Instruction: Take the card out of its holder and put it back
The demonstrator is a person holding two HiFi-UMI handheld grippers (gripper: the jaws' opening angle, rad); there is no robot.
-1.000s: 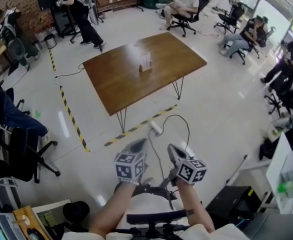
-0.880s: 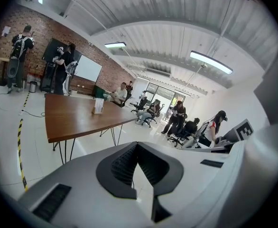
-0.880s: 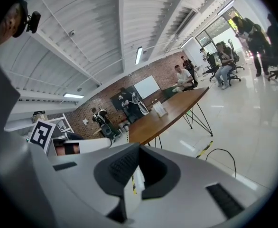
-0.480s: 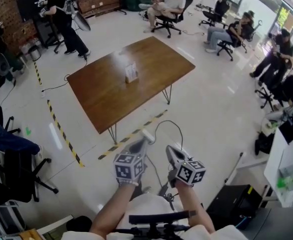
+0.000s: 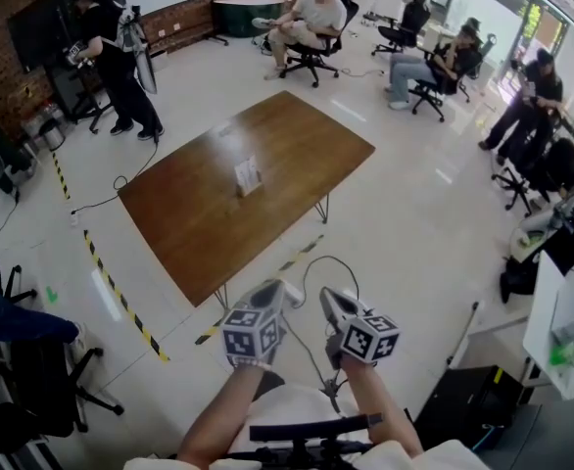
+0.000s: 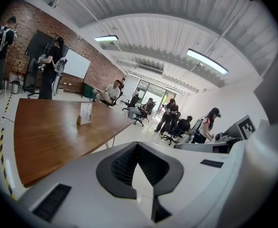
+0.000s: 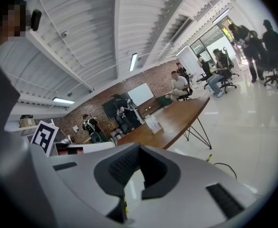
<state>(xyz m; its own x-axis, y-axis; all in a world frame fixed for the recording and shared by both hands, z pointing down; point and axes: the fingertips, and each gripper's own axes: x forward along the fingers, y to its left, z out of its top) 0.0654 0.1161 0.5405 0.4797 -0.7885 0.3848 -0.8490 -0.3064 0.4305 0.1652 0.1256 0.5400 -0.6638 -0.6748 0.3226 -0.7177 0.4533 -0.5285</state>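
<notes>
Both left gripper (image 5: 276, 289) and right gripper (image 5: 325, 298), clenched empty, have drawn nearer the table (image 5: 197, 221).

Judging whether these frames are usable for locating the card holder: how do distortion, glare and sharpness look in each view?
Head view: mild wide-angle bending, sharp; the brown wooden table shows soft sheen, and the small card holder with its white card is tiny but distinct. Left gripper view: heavy fisheye, dark corners, glaring ceiling strip light. Right gripper view: same fisheye, glossy white floor washed out.
</notes>
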